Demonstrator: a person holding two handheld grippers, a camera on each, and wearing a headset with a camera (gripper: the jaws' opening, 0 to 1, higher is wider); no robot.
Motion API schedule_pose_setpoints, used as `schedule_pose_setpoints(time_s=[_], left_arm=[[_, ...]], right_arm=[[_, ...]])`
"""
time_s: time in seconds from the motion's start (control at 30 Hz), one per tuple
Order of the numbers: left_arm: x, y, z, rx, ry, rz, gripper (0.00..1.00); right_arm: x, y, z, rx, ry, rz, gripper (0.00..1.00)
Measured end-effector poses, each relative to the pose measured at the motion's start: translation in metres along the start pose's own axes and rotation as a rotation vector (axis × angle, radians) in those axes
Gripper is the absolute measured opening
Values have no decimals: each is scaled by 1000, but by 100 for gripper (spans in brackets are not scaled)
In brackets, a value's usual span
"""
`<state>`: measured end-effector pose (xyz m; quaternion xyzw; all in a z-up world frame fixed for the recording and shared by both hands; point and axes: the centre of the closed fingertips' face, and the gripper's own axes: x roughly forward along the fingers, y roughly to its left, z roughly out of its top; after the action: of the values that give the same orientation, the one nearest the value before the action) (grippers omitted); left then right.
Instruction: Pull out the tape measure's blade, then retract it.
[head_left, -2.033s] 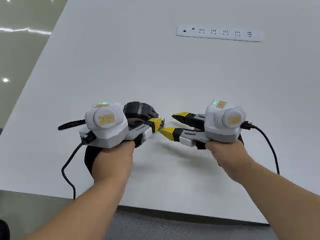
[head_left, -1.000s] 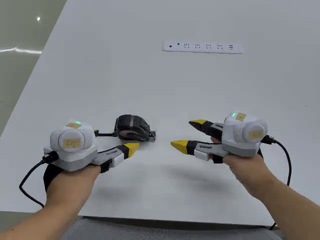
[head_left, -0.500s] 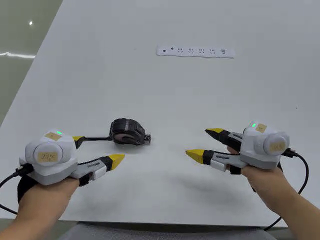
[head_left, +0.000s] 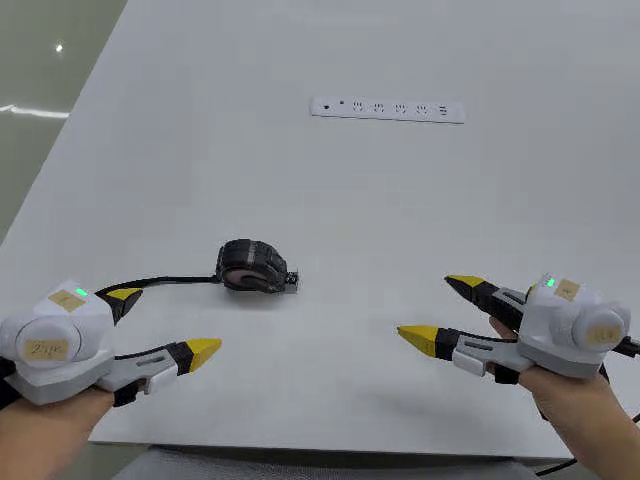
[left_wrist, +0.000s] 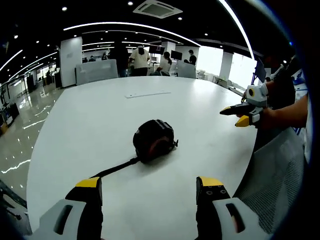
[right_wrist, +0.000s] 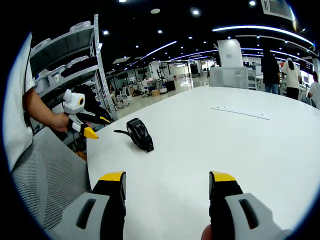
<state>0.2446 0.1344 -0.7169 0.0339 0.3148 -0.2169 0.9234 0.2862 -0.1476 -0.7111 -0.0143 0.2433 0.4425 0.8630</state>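
A black tape measure (head_left: 254, 267) lies on the big white table (head_left: 330, 190). It sits a bit left of the middle, between the two grippers and farther from the person than both of them. Nothing is touching it. Its little metal tip (head_left: 292, 280) sits right at the case, on the side toward the right gripper. A thin black strap (head_left: 165, 282) runs from the case across the table toward the left gripper. The left gripper (head_left: 165, 320) is held near the front edge of the table, on the left. Its two yellow-tipped jaws are spread wide apart with nothing between them. The right gripper (head_left: 437, 307) is held near the front edge on the right, well apart from the tape measure. Its jaws are spread wide too, and they hold nothing. A long white power strip (head_left: 388, 108) lies flat at the far side of the table. In the right gripper view, tall shelves (right_wrist: 65, 55) stand behind the left gripper.
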Motion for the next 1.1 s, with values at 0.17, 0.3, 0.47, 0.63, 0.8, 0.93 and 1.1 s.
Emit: schedule_pose_setpoints(time_s=[0.17,0.3,0.47,0.63,0.8,0.93,1.1], left_arm=[[-12,1,-4,-15,-8,-20,76],[-15,-4,-4,-9,-20,-37,79],[-18,-8,-4,-20,-36,-54,81],[-22,-13,-5,-32,-56,-71,86],[-25,-15,-7,-54,-77,-82,91],[-27,-14,-7,-68,-88,-86,95],[-30,-13,-5,-63,-100,-90,100]], right_arm=[[-15,1,0,-21,-3,-27,67],[-24,0,1,-39,-2,-42,69],[-34,-3,1,-58,1,-64,73],[-43,-6,-2,-64,5,-93,78],[-52,-10,-7,-71,15,-121,84],[-59,-12,-9,-66,15,-136,87],[-66,-10,-10,-64,16,-124,89]])
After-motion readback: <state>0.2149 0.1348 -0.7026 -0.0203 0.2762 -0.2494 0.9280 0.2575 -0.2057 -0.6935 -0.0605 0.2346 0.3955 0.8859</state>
